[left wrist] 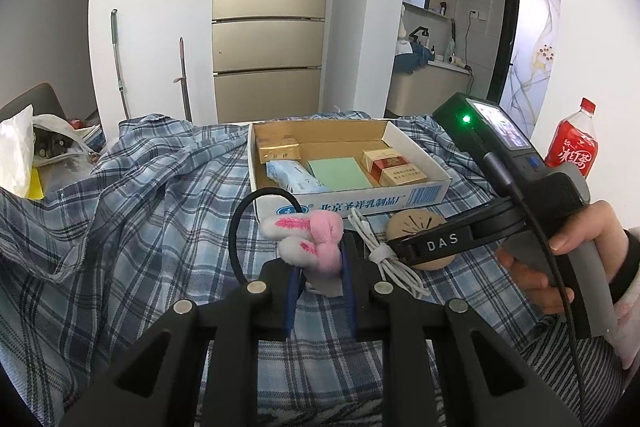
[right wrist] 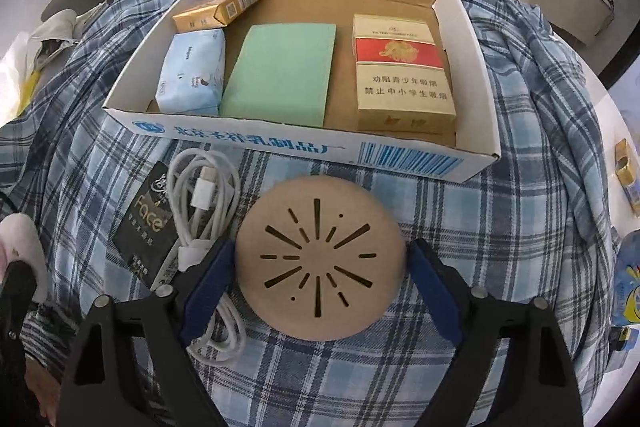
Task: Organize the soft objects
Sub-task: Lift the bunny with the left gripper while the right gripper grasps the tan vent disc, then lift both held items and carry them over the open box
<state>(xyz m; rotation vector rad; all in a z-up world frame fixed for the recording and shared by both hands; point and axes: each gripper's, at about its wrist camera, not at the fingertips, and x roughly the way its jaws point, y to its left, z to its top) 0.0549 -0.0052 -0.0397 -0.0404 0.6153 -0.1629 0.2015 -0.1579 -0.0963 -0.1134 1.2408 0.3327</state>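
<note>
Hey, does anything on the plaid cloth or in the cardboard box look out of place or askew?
Mostly tidy. In the shallow cardboard box, one gold pack lies tilted across another gold pack. A loosely coiled white charging cable overlaps a black sachet.

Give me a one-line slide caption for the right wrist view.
Right gripper straddles a round tan slotted disc on plaid cloth, fingers either side, before a cardboard tray of small packs.

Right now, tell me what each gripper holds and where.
Left gripper: shut on the pink bunny plush, gripped at its lower body. Right gripper: open jaws straddle the round tan disc, not gripping.
</note>
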